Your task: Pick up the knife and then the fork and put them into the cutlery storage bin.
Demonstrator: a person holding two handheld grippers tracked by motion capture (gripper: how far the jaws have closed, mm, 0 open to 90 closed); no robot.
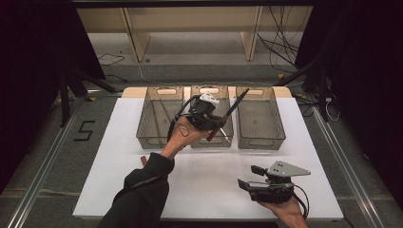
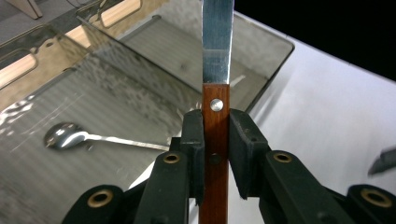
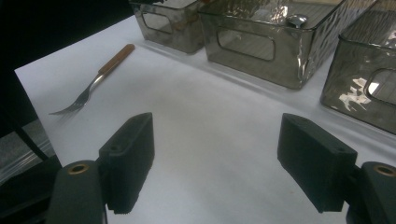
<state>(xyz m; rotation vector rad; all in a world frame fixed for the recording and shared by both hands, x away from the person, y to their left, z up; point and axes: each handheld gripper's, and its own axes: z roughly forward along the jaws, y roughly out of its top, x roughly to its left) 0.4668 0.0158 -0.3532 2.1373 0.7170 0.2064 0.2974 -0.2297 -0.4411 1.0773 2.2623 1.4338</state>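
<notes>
My left gripper (image 1: 216,124) hangs over the middle clear bin (image 1: 211,142), shut on the wooden handle of a knife (image 1: 228,114). The knife's steel blade points toward the right bin (image 1: 260,140). In the left gripper view the two jaws (image 2: 216,135) clamp the brown handle of the knife (image 2: 215,116), and the blade reaches over the right bin's near wall (image 2: 261,42). A spoon (image 2: 70,136) lies in the middle bin below. My right gripper (image 1: 249,176) rests low at the front right of the white table (image 1: 214,199), open with nothing between its jaws (image 3: 217,140).
Three clear bins stand in a row at the back; the left bin (image 1: 142,133) is beside the middle one. A fork with a wooden handle (image 3: 93,84) lies on the table in front of the left bin, its handle end (image 1: 142,160) beside my left sleeve.
</notes>
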